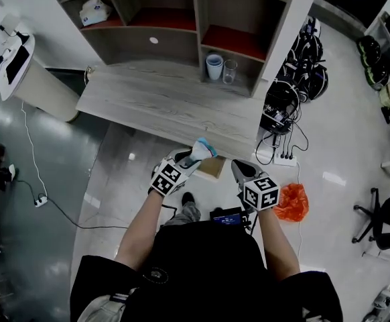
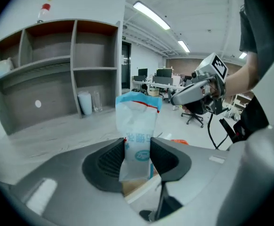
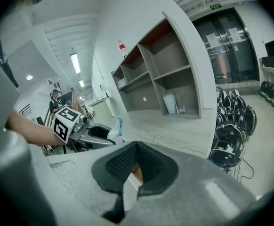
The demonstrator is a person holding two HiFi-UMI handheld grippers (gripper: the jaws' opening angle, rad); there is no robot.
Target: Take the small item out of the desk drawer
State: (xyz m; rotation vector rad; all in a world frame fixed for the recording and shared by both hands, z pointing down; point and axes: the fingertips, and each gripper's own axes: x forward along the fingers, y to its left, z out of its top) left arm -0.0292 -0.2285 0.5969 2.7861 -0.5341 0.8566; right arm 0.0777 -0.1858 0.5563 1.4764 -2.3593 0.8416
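My left gripper (image 1: pixel 193 156) is shut on a small white-and-blue packet (image 1: pixel 204 147), which stands upright between the pads (image 2: pixel 157 150) and rises above them in the left gripper view (image 2: pixel 137 124). It hangs just in front of the wooden desk (image 1: pixel 161 102), above the open drawer (image 1: pixel 212 168), whose light wood shows below the jaws (image 2: pixel 136 186). My right gripper (image 1: pixel 239 169) is beside it, at the desk's front edge, with its jaws shut and nothing visibly held (image 3: pixel 136 166). The right gripper view also shows the packet (image 3: pixel 114 130) in the left gripper.
A shelf unit at the back of the desk holds a white cup (image 1: pixel 214 66) and a glass (image 1: pixel 230 71). On the floor to the right lie an orange bag (image 1: pixel 291 202), a power strip (image 1: pixel 285 158) and a pile of dark gear (image 1: pixel 302 72).
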